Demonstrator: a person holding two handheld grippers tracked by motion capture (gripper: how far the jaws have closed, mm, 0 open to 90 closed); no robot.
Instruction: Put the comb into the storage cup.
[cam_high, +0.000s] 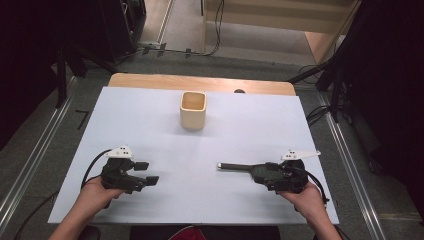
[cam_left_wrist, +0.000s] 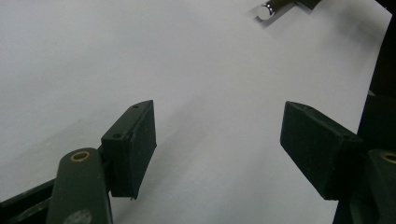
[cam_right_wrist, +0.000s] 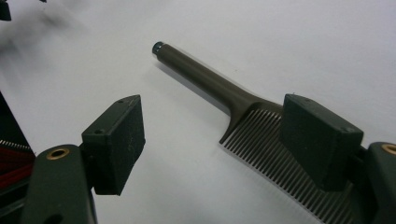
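A dark brown plastic comb (cam_high: 250, 170) with a long round handle lies flat on the white table sheet (cam_high: 165, 125), at the near right of the table. Its handle points to the left, toward the middle of the table, and its toothed part lies under the right gripper (cam_high: 262, 174).

In the right gripper view, the right gripper (cam_right_wrist: 212, 142) has its two black jaws wide apart. The comb (cam_right_wrist: 224, 95) lies between them, close to the right-hand jaw, which covers part of the teeth. The pads do not press on the comb, so the gripper holds nothing.

The left gripper (cam_high: 147, 172) is at the near left of the table, well apart from the comb, and points to the right. In the left gripper view, the left gripper (cam_left_wrist: 217, 144) has its jaws wide open over the bare white sheet, with nothing between them. The shiny end of the comb handle (cam_left_wrist: 266, 10) shows far off at the top of this view.

A pale wooden square cup (cam_high: 193, 110) stands upright at the far middle of the table, well apart from both grippers.
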